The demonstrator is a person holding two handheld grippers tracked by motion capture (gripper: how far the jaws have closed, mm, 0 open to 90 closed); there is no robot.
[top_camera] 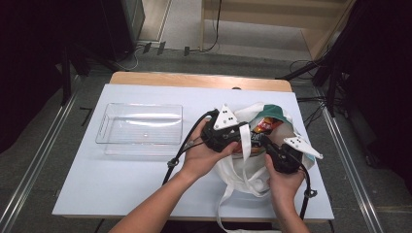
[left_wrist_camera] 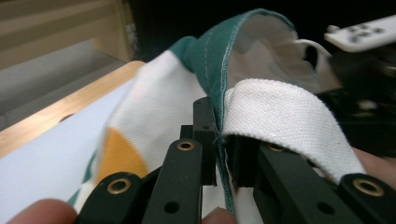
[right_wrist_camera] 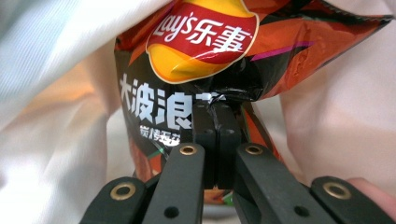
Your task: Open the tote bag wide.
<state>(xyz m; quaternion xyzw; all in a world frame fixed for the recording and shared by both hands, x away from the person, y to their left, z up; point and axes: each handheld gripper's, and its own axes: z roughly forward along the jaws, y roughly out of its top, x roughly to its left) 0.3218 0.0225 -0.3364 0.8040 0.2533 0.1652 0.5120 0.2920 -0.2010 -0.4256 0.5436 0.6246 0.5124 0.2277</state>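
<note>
A white cloth tote bag (top_camera: pixel 238 171) with a green rim stands on the table's right half, its mouth open. Inside is an orange-and-black bag of chips (top_camera: pixel 266 126). My left gripper (top_camera: pixel 241 137) is shut on the bag's green stitched rim (left_wrist_camera: pixel 215 65), beside the white strap (left_wrist_camera: pixel 285 114); in the left gripper view the jaws (left_wrist_camera: pixel 220 137) pinch the fabric. My right gripper (top_camera: pixel 268 147) reaches into the bag's mouth. In the right gripper view it (right_wrist_camera: pixel 215 111) is shut on the crinkled lower edge of the chip bag (right_wrist_camera: pixel 201 46).
An empty clear plastic tray (top_camera: pixel 104 132) lies on the white tabletop (top_camera: pixel 121 187) to the left of the bag. The table's wooden far edge (top_camera: pixel 199 79) runs behind. Cables trail from both grippers toward the near edge.
</note>
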